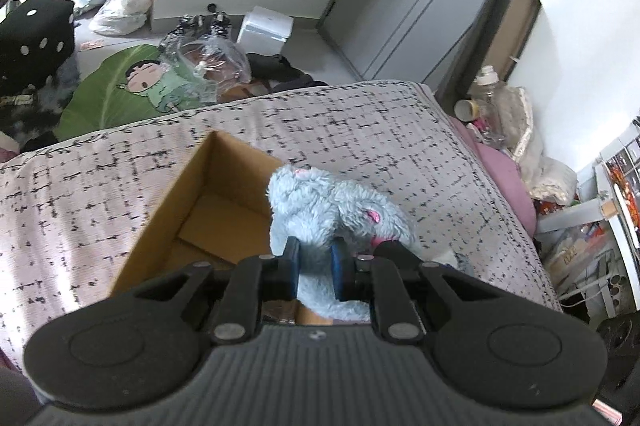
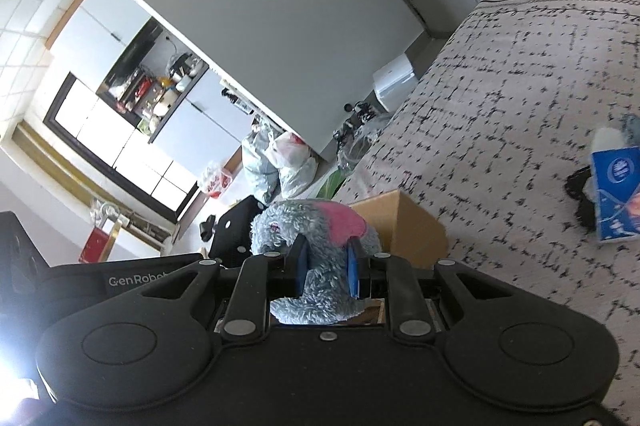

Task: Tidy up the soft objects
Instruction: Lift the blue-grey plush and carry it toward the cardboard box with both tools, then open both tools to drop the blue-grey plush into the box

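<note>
Low at centre of both views, left gripper (image 1: 315,266) and right gripper (image 2: 327,268) each clamp the grey plush toy (image 1: 340,210), held above (slightly right of) the open cardboard box (image 1: 192,202).

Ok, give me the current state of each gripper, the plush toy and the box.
Left gripper: shut on the plush toy.
Right gripper: shut on the plush toy.
Plush toy: held by both grippers, at the box's edge.
Cardboard box: open-topped, looks empty, resting on the bed.

A bed under a pale, black-flecked woven cover (image 1: 360,130) carries everything. On it sit an open brown cardboard box (image 1: 176,210) and a blue tissue packet (image 2: 616,194)
</note>
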Motion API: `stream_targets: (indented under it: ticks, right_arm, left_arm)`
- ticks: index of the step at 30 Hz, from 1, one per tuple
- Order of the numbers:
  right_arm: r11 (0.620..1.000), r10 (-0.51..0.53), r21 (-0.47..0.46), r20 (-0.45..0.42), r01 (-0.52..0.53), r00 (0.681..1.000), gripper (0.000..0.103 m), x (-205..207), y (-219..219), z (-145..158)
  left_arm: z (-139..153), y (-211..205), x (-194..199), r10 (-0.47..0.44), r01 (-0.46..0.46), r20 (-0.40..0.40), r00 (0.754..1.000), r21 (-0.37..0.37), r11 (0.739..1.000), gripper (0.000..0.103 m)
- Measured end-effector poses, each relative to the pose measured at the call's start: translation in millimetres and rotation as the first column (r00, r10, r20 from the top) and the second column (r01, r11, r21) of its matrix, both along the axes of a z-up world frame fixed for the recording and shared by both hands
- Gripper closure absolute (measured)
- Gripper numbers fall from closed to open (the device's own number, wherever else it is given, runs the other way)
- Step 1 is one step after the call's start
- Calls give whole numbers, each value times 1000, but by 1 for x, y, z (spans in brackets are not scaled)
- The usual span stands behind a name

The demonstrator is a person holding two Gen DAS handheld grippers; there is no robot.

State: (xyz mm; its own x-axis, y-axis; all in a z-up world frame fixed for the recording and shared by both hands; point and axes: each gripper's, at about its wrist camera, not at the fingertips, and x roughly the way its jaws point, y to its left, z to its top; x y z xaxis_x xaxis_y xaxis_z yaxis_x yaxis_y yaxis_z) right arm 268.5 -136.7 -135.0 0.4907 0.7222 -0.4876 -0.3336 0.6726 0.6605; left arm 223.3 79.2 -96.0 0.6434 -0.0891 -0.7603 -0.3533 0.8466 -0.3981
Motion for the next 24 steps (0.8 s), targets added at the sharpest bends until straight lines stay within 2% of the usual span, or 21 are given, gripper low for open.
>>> stream_targets:
  ticks: [8, 14, 24]
  right_arm:
    - [999, 30, -27, -27, -30, 999, 83, -1, 26, -14]
    - [998, 37, -52, -46, -40, 998, 82, -3, 39, -22]
    - [992, 42, -114, -51, -47, 998, 79, -6, 48, -28]
  left_arm:
    - [-18, 30, -2, 36, -37, -25, 999, -29, 999, 90]
    - [-28, 40, -1, 23, -24, -46, 999, -13, 1000, 90]
    - [-53, 58, 0, 71, -74, -107, 992, -19, 997, 91]
